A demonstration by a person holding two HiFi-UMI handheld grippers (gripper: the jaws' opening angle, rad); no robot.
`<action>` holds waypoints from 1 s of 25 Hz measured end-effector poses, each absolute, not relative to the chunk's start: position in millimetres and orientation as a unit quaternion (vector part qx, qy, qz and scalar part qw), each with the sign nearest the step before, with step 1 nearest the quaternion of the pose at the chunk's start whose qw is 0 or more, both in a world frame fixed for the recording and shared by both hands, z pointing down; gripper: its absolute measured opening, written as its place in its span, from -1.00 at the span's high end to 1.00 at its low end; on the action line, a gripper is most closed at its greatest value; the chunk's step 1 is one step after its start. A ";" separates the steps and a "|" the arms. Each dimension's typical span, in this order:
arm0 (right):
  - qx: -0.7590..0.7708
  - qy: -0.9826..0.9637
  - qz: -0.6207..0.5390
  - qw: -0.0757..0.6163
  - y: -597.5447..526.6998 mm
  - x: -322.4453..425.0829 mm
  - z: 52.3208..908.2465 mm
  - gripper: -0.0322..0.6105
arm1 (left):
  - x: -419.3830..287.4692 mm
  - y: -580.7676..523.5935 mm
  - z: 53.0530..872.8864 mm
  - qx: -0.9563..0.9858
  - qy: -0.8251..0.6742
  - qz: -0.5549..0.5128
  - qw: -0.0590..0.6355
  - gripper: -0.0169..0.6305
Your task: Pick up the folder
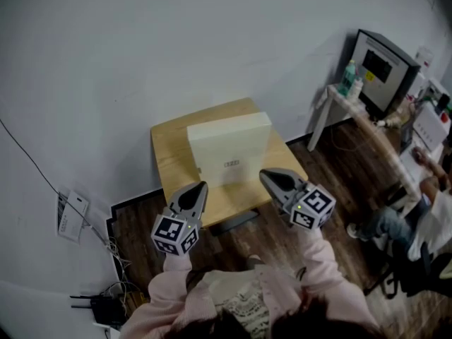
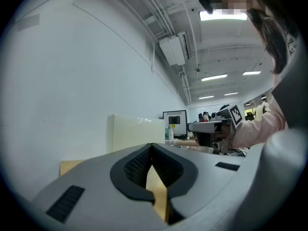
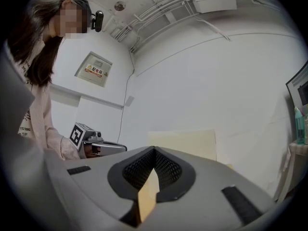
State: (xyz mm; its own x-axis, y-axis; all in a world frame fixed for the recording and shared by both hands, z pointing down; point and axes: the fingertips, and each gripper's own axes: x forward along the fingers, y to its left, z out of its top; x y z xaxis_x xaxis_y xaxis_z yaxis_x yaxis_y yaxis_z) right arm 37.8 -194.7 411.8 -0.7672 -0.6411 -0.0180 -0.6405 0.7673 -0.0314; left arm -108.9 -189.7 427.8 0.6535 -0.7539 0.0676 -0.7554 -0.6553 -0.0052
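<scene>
Lined up at the folder (image 1: pixel 229 147)!
Left gripper (image 1: pixel 203 186) and right gripper (image 1: pixel 263 176) sit pressed together, empty; spread first, then pinch opposite edges evenly.

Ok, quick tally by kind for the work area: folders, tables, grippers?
folder: 1
wooden table: 1
grippers: 2 (left gripper, right gripper, both shut and empty)
Total: 4

A small square table of light wood (image 1: pixel 168 157) stands on the dark wood floor (image 1: pixel 141 221), close to the white wall (image 1: pixel 141 48). One thick cream-coloured folder (image 1: pixel 229 147) sits on top.
</scene>
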 end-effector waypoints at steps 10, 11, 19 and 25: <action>-0.309 0.950 -0.030 -0.006 -239.6 51.6 428.9 0.90 | -95.6 -221.1 441.3 0.894 -0.444 0.054 0.027 0.97; -0.307 0.951 -0.032 -0.007 -242.9 53.2 429.8 0.90 | -94.3 -222.5 441.7 0.893 -0.447 0.054 0.027 0.97; -0.284 0.958 -0.039 -0.029 -262.2 61.8 441.0 0.90 | -93.1 -233.0 452.7 0.876 -0.475 0.072 0.036 0.97; -0.279 0.959 -0.036 -0.042 -269.1 69.3 449.8 0.90 | -98.1 -236.1 463.6 0.864 -0.497 0.069 0.047 0.97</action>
State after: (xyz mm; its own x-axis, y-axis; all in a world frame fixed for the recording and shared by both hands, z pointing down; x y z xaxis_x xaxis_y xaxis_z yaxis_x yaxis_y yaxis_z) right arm 69.3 -269.1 449.8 -0.8407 -0.5319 0.1013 -0.5381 0.8416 -0.0462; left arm -98.1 -236.1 463.6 0.4962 -0.8521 0.1665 -0.8651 -0.5015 0.0120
